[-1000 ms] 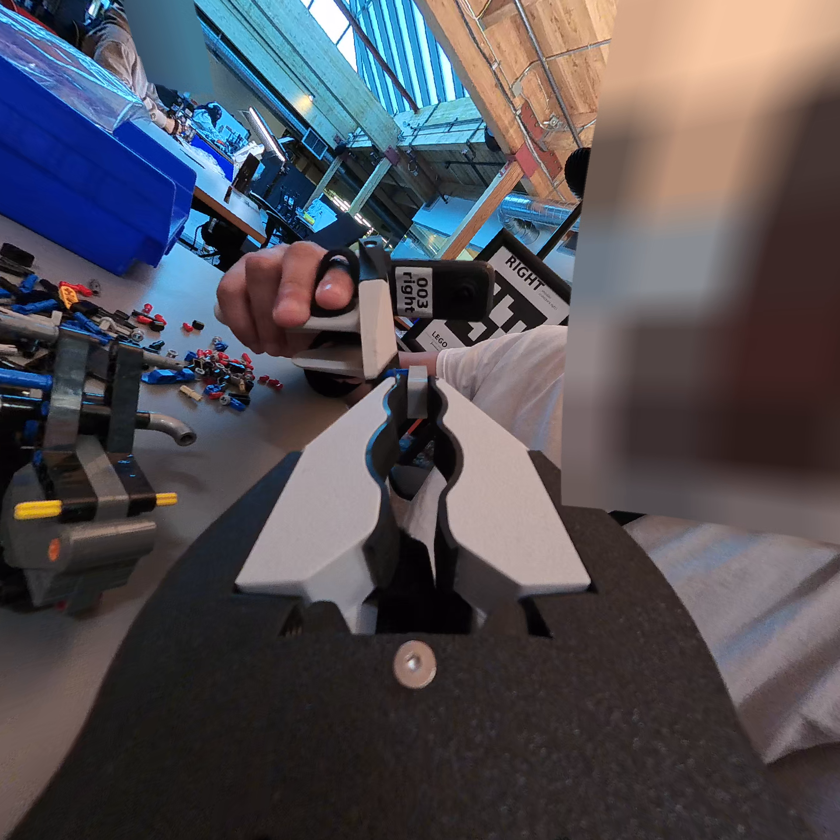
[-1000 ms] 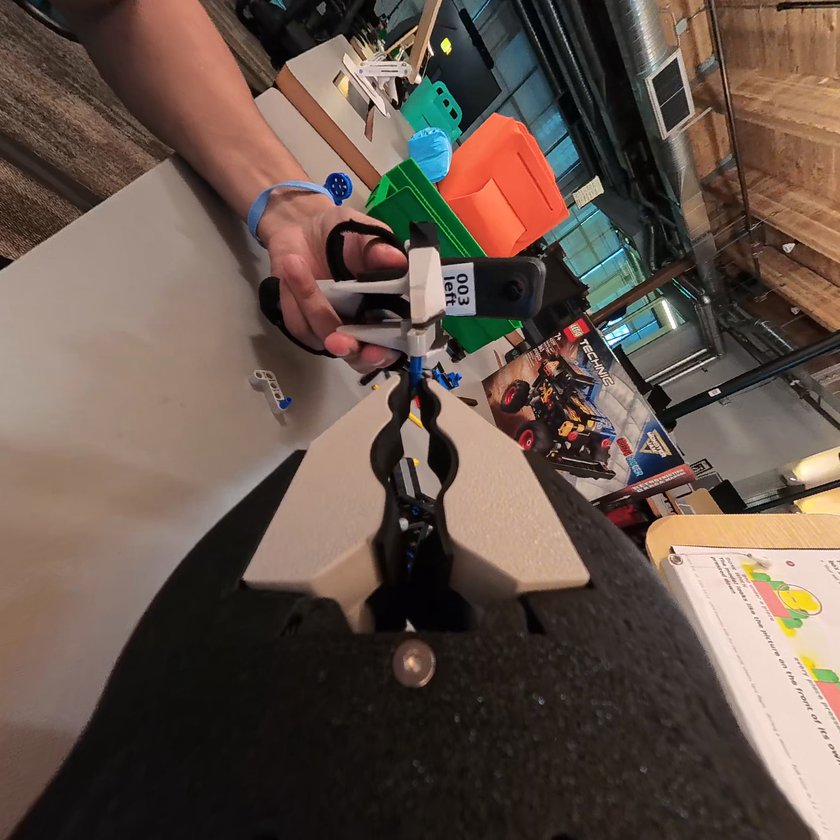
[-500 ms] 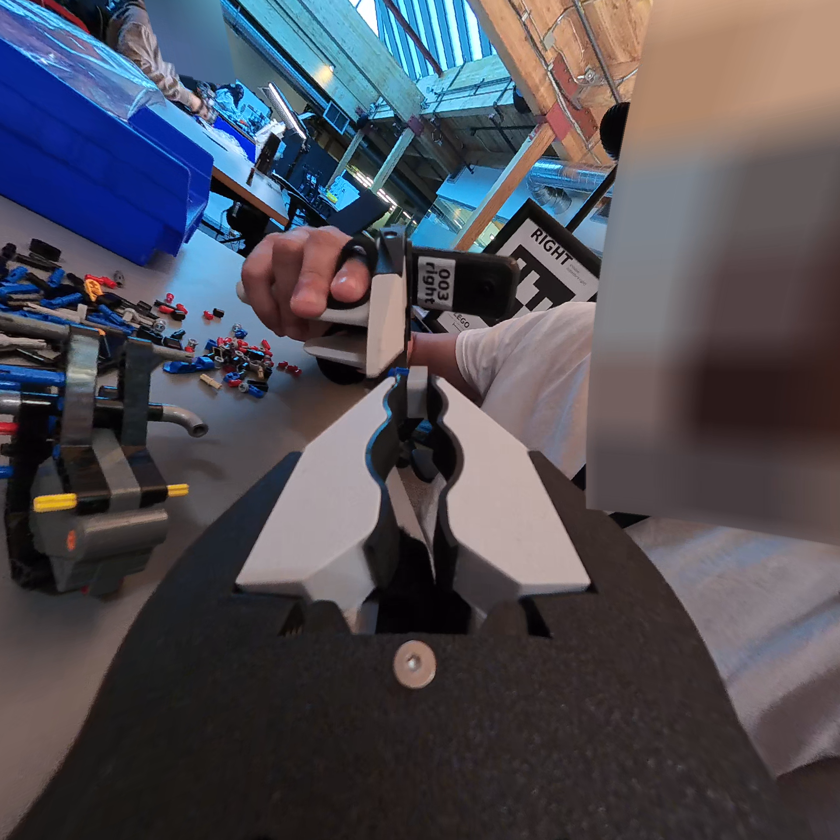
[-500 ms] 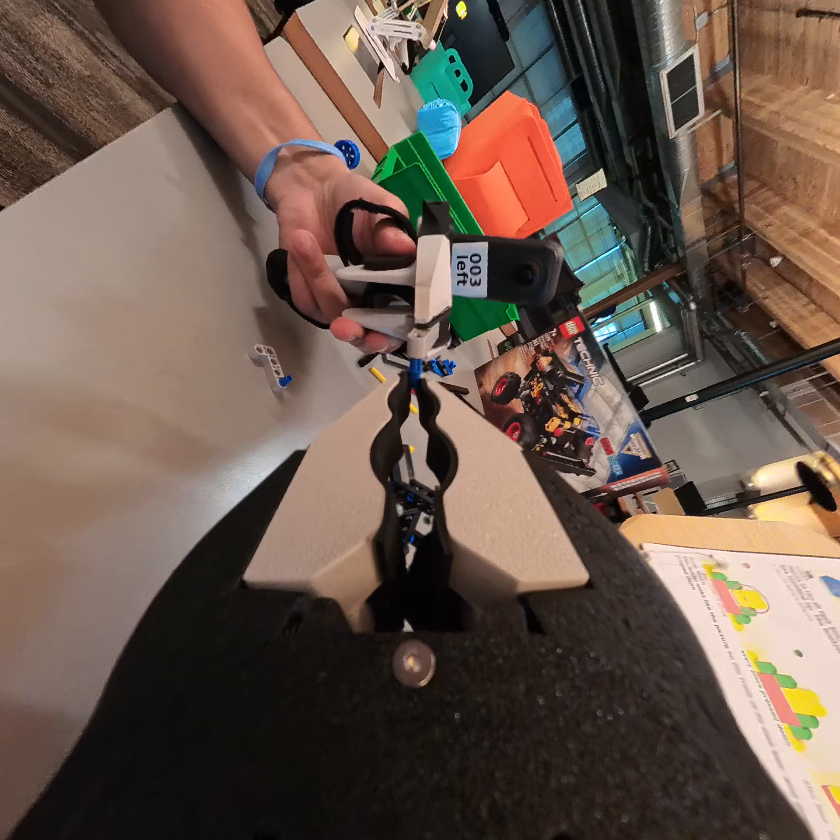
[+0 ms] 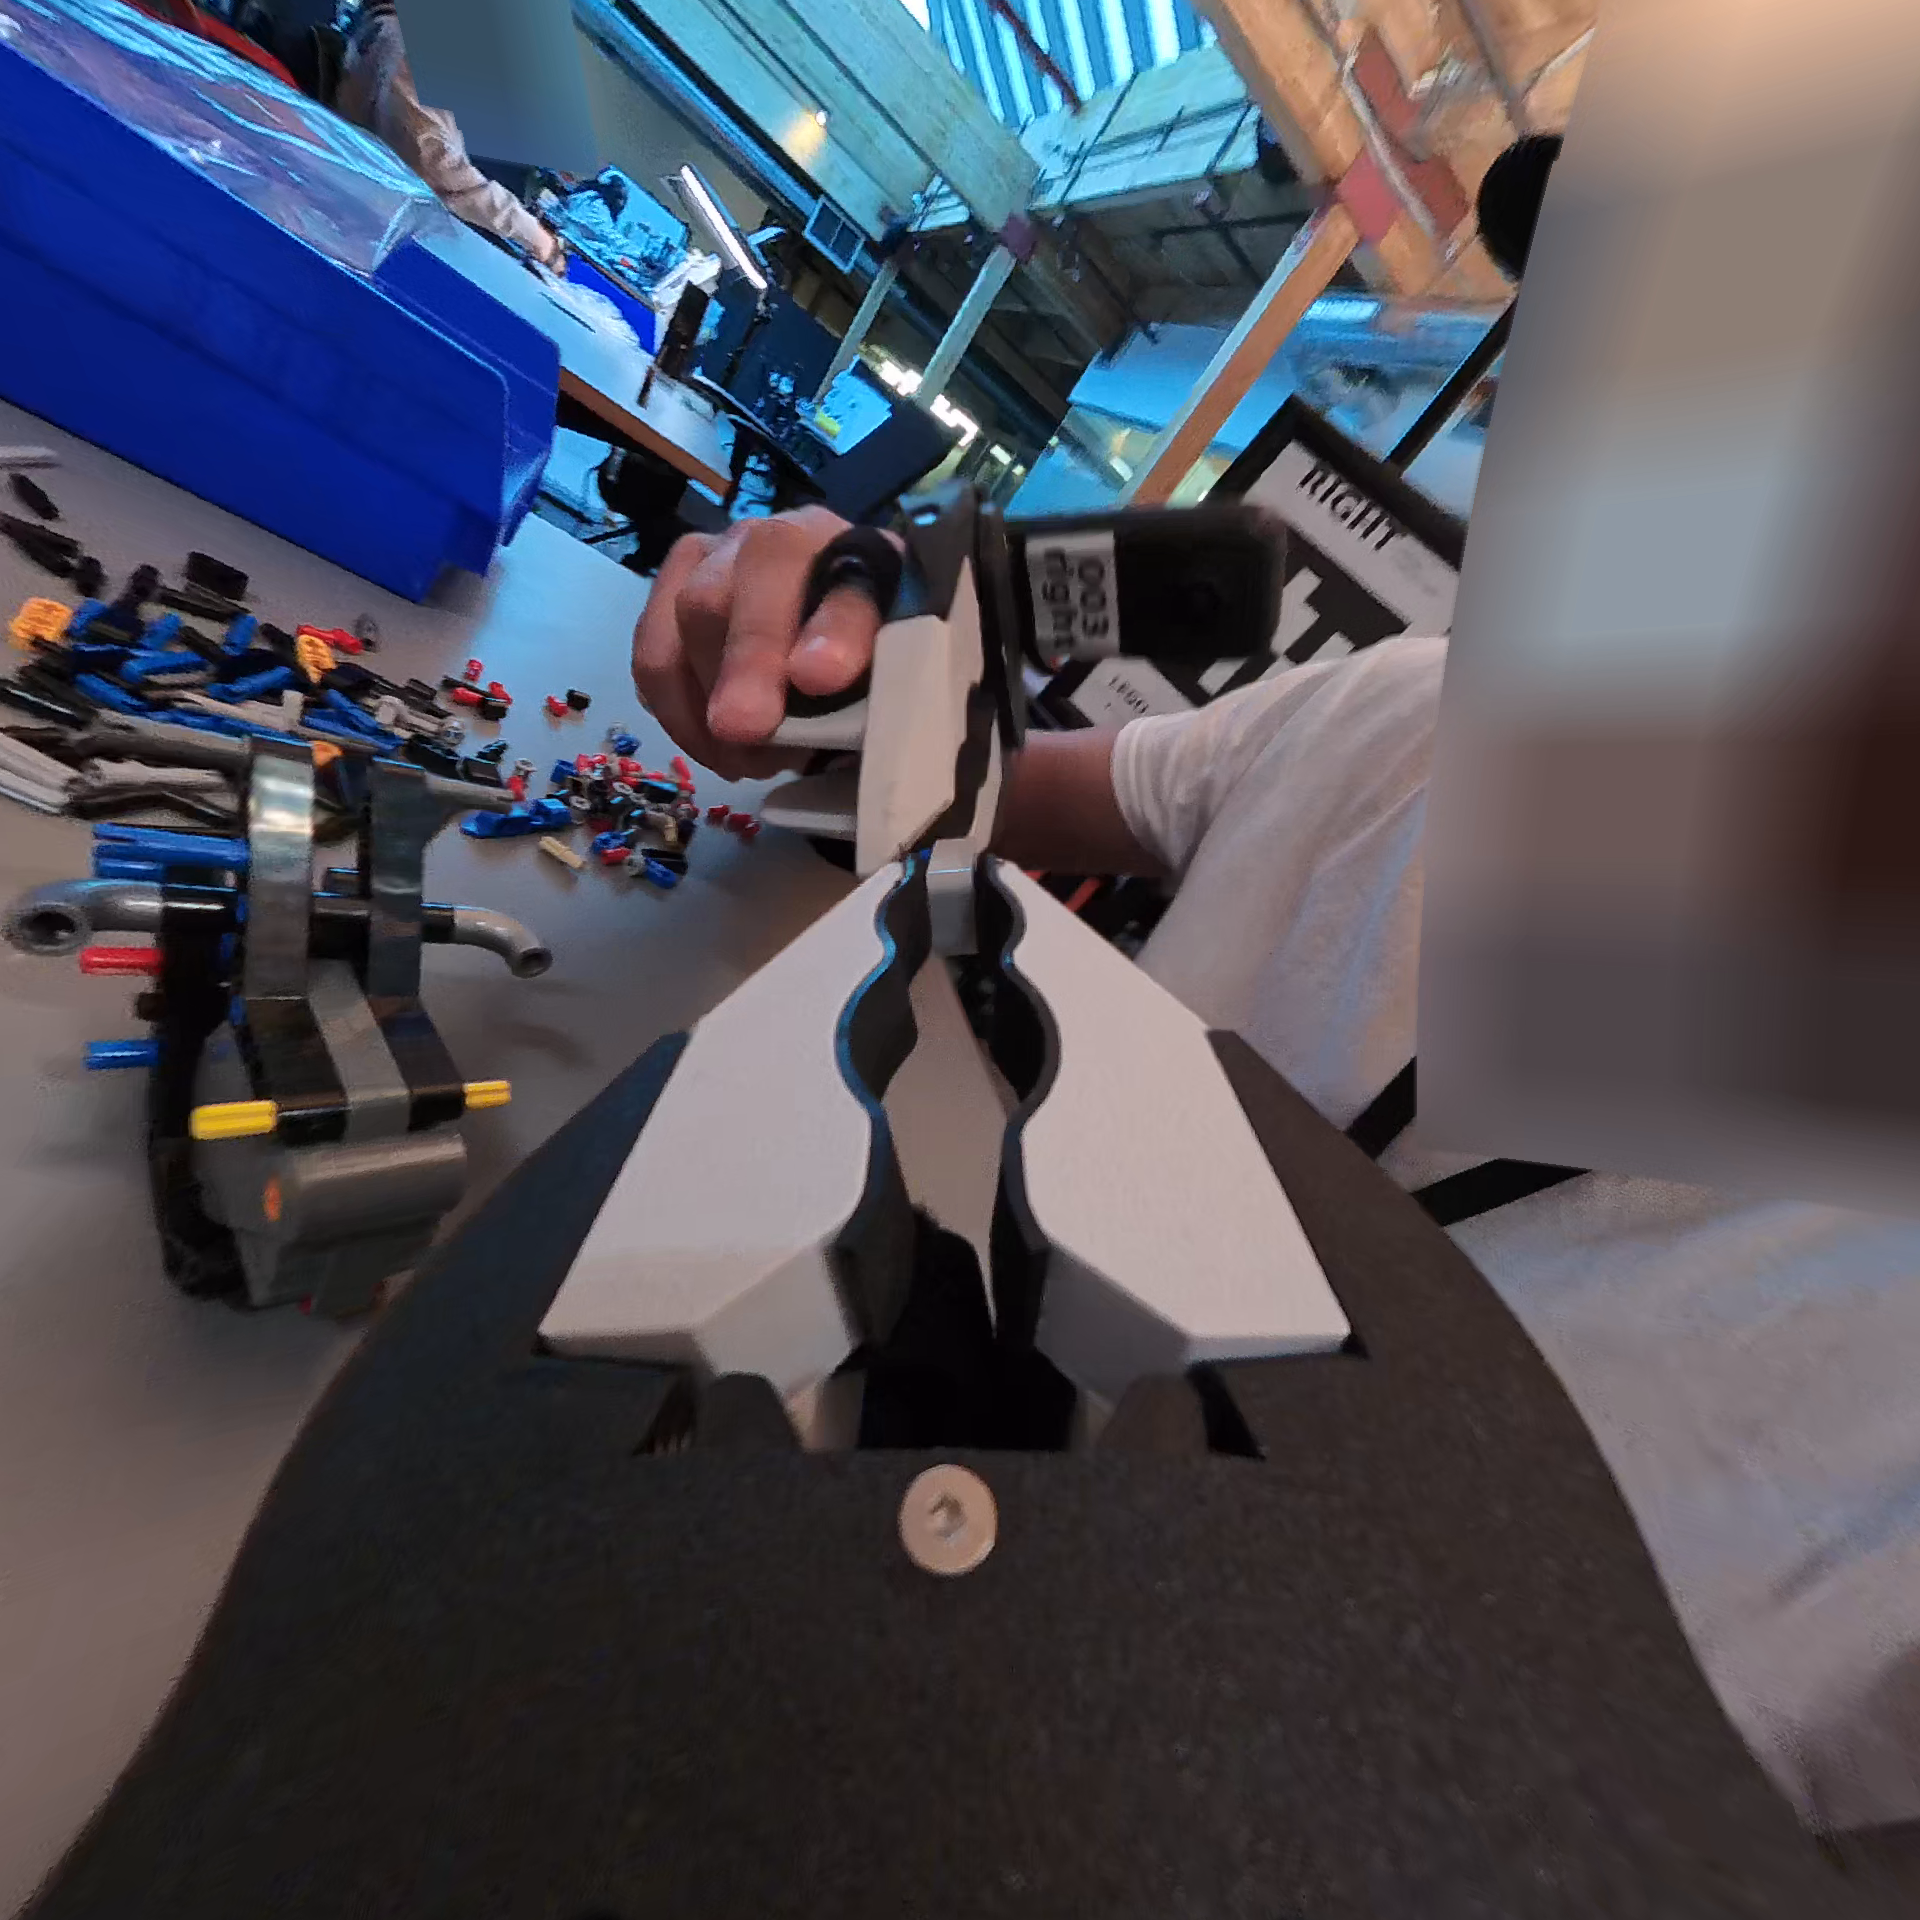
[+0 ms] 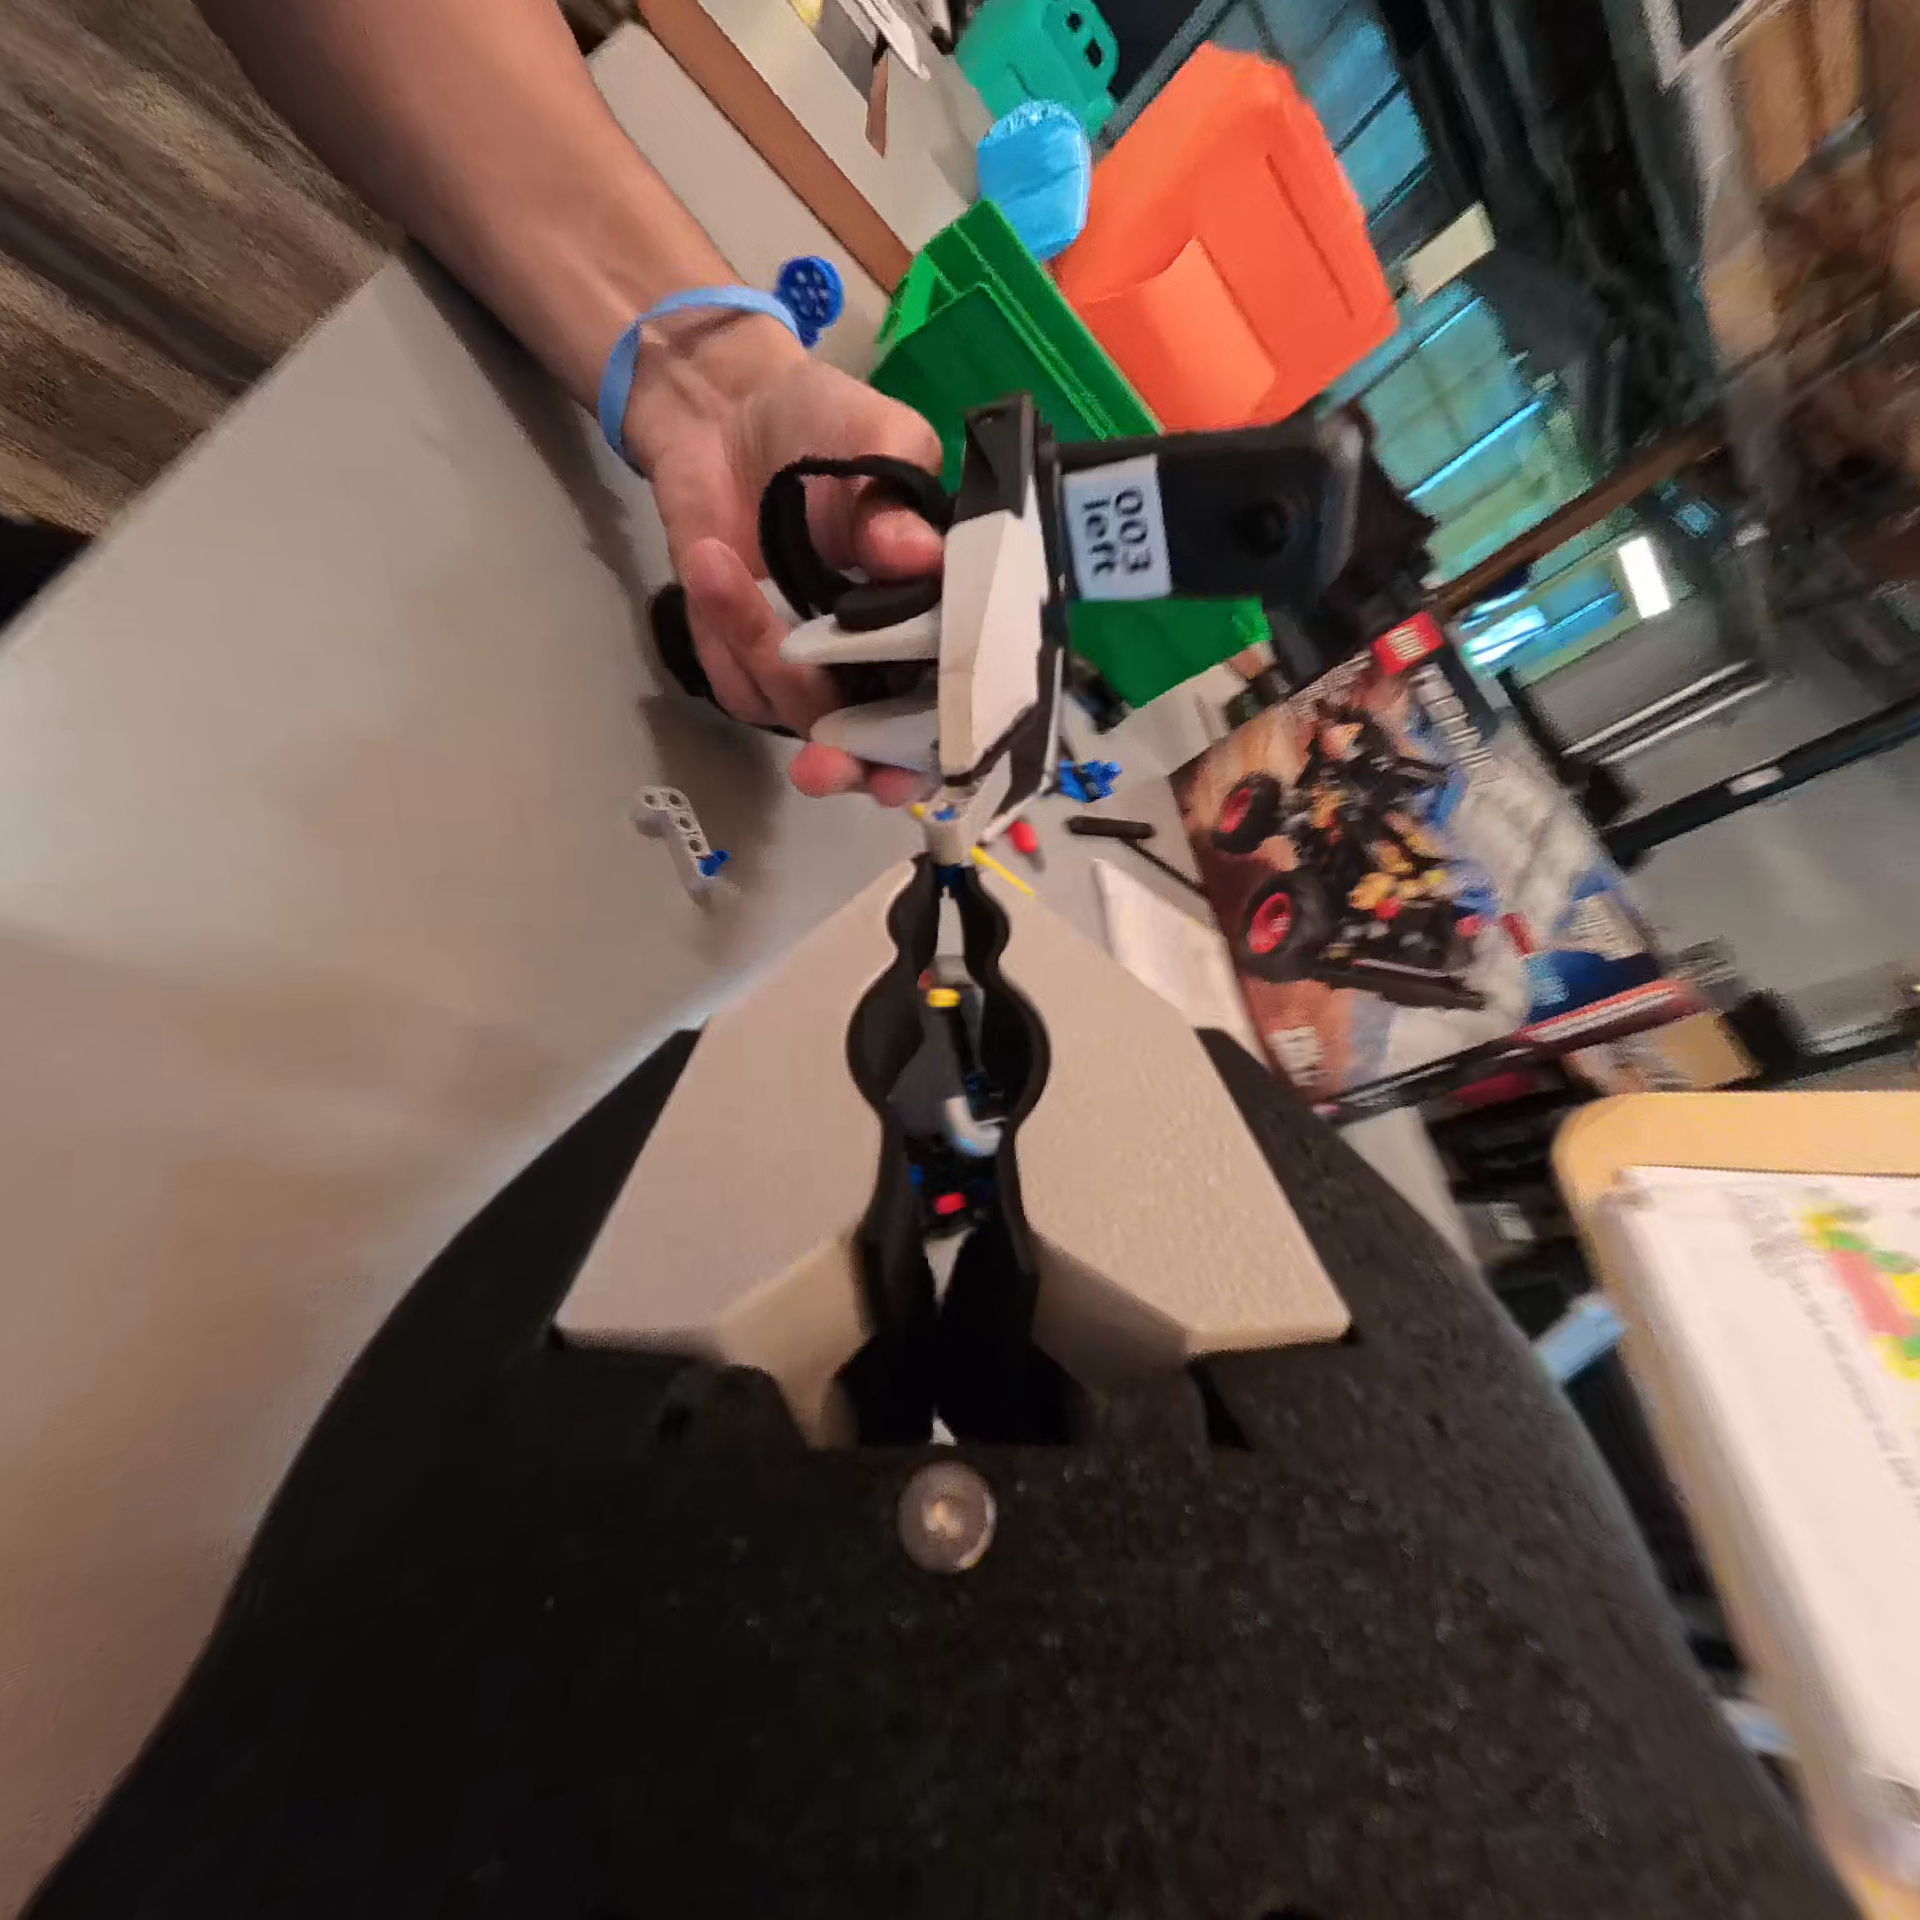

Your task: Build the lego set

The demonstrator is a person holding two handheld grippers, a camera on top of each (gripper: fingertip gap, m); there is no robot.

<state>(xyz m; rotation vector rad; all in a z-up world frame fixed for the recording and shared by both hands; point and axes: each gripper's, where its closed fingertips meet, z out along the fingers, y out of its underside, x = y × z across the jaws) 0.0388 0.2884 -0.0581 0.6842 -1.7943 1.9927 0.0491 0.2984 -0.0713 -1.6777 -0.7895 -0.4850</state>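
Note:
My left gripper (image 5: 948, 896) is shut on a small light grey Lego piece (image 5: 951, 906) held at its tips. My right gripper (image 6: 948, 878) is shut on a small blue pin (image 6: 948, 875). The two grippers meet tip to tip above the grey table (image 6: 312, 831), with the pin against the grey piece (image 6: 948, 826). The right gripper (image 5: 928, 821) shows head-on in the left wrist view, and the left gripper (image 6: 971, 795) in the right wrist view. The part-built grey, black and blue model (image 5: 312, 1039) stands on the table to the left.
A pile of loose blue, black and red parts (image 5: 260, 686) lies before a blue bin (image 5: 260, 312). A grey angled beam with a blue pin (image 6: 681, 826), the set's box (image 6: 1403, 852), green (image 6: 997, 343) and orange (image 6: 1216, 249) bins and a printed sheet (image 6: 1787, 1403) are around. Both grippers' tips are close together, under 4 cm apart.
Both grippers have stayed tip to tip and shut. They have tilted and shifted a little together, so the model shows more fully in the left wrist view.

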